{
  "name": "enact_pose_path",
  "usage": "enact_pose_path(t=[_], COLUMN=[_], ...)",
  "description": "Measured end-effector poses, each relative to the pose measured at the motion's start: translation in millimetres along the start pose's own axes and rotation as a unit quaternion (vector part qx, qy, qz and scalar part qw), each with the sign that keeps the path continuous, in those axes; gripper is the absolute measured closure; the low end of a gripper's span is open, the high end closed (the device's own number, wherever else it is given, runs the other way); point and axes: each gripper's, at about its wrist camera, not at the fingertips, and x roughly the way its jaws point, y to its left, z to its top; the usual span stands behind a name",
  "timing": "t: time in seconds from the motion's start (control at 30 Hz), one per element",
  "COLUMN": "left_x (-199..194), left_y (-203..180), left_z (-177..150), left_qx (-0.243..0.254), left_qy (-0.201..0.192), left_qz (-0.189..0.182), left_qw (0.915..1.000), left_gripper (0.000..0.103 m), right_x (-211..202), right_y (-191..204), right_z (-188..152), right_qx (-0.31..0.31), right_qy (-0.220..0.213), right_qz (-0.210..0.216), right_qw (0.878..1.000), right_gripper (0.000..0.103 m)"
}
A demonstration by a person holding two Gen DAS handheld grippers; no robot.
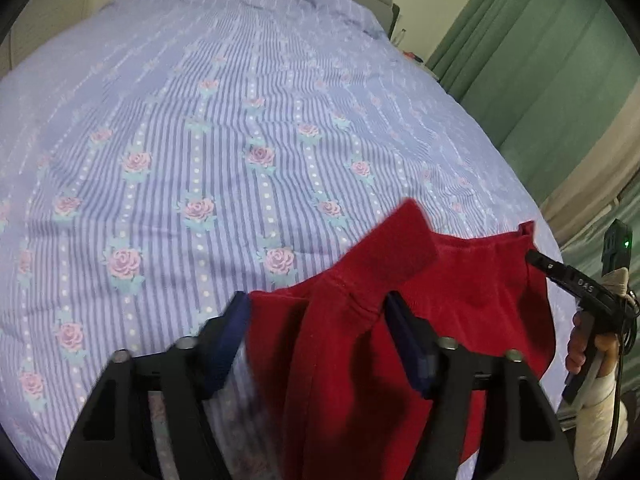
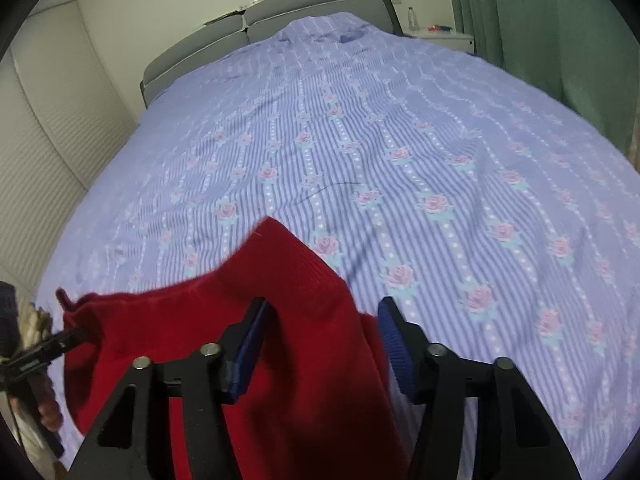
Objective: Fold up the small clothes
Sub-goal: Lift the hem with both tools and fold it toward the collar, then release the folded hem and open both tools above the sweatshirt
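Observation:
A small red garment [image 1: 360, 320] hangs stretched between my two grippers above the bed; it also shows in the right wrist view [image 2: 304, 320]. In the left wrist view my left gripper [image 1: 316, 312] has its blue pads [image 1: 404, 332] wide apart with red cloth draped between them. The right gripper [image 1: 536, 258] appears at the right, its tip at the garment's corner. In the right wrist view my right gripper [image 2: 322, 320] also stands wide with cloth between the pads [image 2: 394, 336]. The left gripper [image 2: 72, 336] touches the garment's left corner. Whether either grips the cloth is unclear.
A bed with a lilac striped cover with roses [image 1: 240, 140] fills both views [image 2: 400, 160]. A grey headboard [image 2: 280, 12] stands at the far end. Green curtains [image 1: 540, 60] hang on the right, a white nightstand [image 2: 440, 38] beside them, a slatted closet door [image 2: 52, 140] on the left.

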Motion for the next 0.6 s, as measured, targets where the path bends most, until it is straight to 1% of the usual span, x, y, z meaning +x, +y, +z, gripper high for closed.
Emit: enact_pose_path(t=[0.03,0.1,0.13,0.2,0.23,0.27,0.33,0.43,0.5,0.6], left_x=[-2,-9,-14,-23,-30,-34,-30,-14,-1,7], left_y=[0,-6,-9,-13,-16,-16,-10,9,23,38], left_z=[-1,-3,-5,-7,-8,-7,-1,7,9,6], left_qx=[0.001,0.010,0.011,0.002,-0.003,-0.011,-0.045,-0.099,-0.124,-0.149], left_qy=[0.001,0.004,0.004,0.003,0.003,0.008,0.027,0.056,0.075,0.086], left_qz=[-0.005,-0.016,-0.020,-0.031,-0.034,-0.030,-0.022,-0.027,-0.030,-0.042], left_qw=[1.0000,0.9998,0.9997,0.9995,0.9994,0.9995,0.9984,0.9932,0.9891,0.9841], left_gripper=[0.058,0.069,0.072,0.076,0.076,0.076,0.076,0.076,0.076,0.076], right_x=[2,3,1,-5,-7,-10,-6,10,24,39], right_y=[0,-1,-1,-3,-3,-5,-6,-4,-1,4], right_z=[2,4,3,3,3,5,11,16,19,21], right_qx=[0.003,0.011,0.015,0.029,0.035,0.045,0.057,0.067,0.064,0.055], right_qy=[0.004,0.004,0.003,-0.004,-0.003,0.001,0.010,0.035,0.051,0.065], right_qz=[0.004,0.005,0.008,0.027,0.025,0.019,0.007,-0.020,-0.039,-0.062], right_qw=[1.000,1.000,1.000,0.999,0.999,0.999,0.998,0.997,0.996,0.994], right_gripper=[0.069,0.078,0.085,0.087,0.088,0.088,0.089,0.089,0.089,0.089])
